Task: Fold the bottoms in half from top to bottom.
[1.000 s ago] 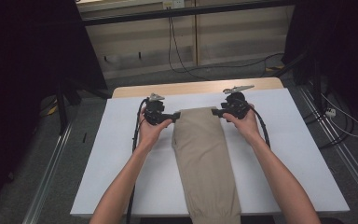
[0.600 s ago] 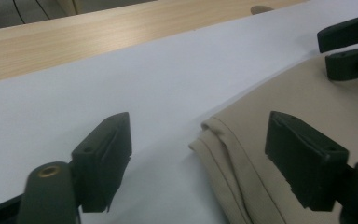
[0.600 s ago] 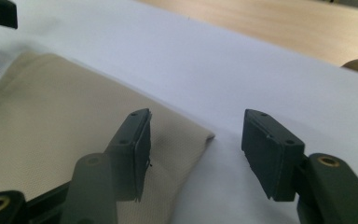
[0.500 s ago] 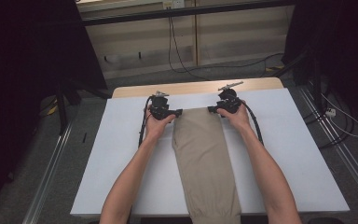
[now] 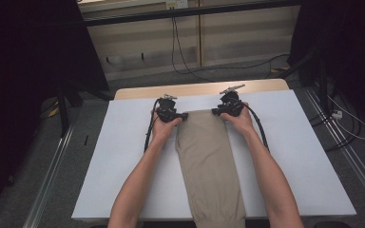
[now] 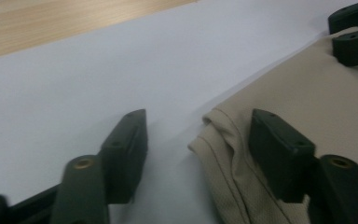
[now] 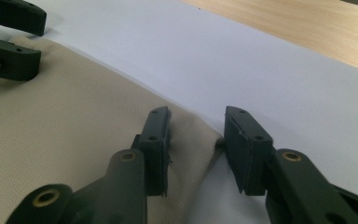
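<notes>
High view: fixed above the person's side, facing forward and down, far enough to take in the whole white table with floor and wall in the upper frame. The 2 gripper views sit low and very close to the tabletop, each looking between its own jaws. All 3 share the far edge of the beige trousers; each gripper view catches the opposite jaws in an upper corner.
</notes>
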{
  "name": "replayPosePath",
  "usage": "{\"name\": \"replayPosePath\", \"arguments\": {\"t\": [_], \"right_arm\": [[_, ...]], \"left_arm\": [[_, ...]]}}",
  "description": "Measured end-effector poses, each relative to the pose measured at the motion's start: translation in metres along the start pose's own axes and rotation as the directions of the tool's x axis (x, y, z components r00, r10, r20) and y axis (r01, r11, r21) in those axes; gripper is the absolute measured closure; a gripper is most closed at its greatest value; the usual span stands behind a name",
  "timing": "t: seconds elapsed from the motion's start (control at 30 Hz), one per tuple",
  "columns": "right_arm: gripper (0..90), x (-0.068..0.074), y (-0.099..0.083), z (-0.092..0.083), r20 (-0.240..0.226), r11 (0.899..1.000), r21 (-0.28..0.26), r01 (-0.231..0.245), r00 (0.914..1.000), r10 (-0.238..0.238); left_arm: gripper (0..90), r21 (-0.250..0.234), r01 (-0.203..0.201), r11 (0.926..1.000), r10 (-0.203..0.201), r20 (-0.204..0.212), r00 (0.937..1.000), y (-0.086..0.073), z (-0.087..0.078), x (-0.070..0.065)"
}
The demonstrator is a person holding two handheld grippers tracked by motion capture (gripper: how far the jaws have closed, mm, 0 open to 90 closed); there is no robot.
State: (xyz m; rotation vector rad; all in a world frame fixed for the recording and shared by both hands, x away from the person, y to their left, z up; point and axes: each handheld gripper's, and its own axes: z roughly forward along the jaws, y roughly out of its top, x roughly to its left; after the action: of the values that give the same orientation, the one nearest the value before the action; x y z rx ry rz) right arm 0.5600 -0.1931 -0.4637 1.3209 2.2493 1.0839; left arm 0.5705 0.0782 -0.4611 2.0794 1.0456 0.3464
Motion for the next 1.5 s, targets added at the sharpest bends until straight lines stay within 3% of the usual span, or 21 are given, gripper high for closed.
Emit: {"name": "replayPosePath", "arguments": {"t": [0.07, 0.1, 0.13, 0.17, 0.2, 0.23, 0.33, 0.5, 0.63, 1.03, 1.5], "right_arm": [[69.7, -0.001, 0.000, 0.000, -0.004, 1.000, 0.000, -0.009, 0.9999, 0.009], [74.3, 0.000, 0.001, 0.000, -0.016, 1.000, 0.000, -0.010, 0.9998, 0.010], [82.7, 0.000, 0.001, 0.000, -0.040, 1.000, 0.004, -0.015, 0.9991, 0.015], [84.0, 0.001, 0.001, 0.001, -0.051, 1.000, 0.003, -0.016, 0.9985, 0.016], [84.3, 0.002, 0.000, 0.001, -0.046, 1.000, 0.001, -0.017, 0.9988, 0.017], [84.5, 0.002, 0.000, 0.001, -0.048, 1.000, 0.000, -0.022, 0.9986, 0.022], [85.7, 0.001, -0.001, -0.001, -0.054, 0.999, -0.003, -0.051, 0.9973, 0.051], [87.0, 0.000, -0.001, -0.003, -0.052, 0.996, -0.008, -0.086, 0.9950, 0.086], [87.2, -0.002, 0.001, -0.009, -0.052, 0.995, -0.026, -0.099, 0.9939, 0.097], [87.9, -0.004, 0.017, -0.033, -0.015, 0.985, -0.112, -0.131, 0.9914, 0.130], [88.0, -0.015, 0.038, -0.063, 0.007, 0.970, -0.193, -0.147, 0.9884, 0.152]], "left_arm": [[50.5, 0.004, 0.000, 1.0000, 0.000, 0.022, 0.9998, 0.001, 0.000, -0.001], [56.5, 0.005, 0.006, 1.0000, -0.006, 0.057, 0.9984, 0.001, -0.001, -0.002], [66.5, 0.009, 0.003, 1.0000, -0.004, 0.081, 0.9967, 0.001, -0.001, -0.003], [73.3, 0.014, 0.006, 0.9999, -0.008, 0.097, 0.9952, -0.001, -0.001, -0.004], [75.0, 0.008, 0.012, 0.9999, -0.012, 0.084, 0.9964, -0.001, -0.001, -0.005], [76.8, 0.015, 0.016, 0.9997, -0.018, 0.107, 0.9941, -0.002, -0.002, -0.004], [83.6, 0.016, 0.057, 0.9983, -0.058, 0.125, 0.9904, -0.003, -0.003, -0.004], [84.8, 0.011, 0.077, 0.9969, -0.078, 0.122, 0.9895, -0.003, -0.005, -0.002], [85.1, -0.027, 0.099, 0.9947, -0.095, 0.121, 0.9880, 0.002, -0.010, -0.002], [85.7, -0.089, 0.068, 0.9937, -0.058, 0.109, 0.9924, 0.033, -0.021, -0.004], [85.7, -0.162, 0.047, 0.9856, -0.031, 0.100, 0.9946, 0.071, -0.036, -0.009]]}}
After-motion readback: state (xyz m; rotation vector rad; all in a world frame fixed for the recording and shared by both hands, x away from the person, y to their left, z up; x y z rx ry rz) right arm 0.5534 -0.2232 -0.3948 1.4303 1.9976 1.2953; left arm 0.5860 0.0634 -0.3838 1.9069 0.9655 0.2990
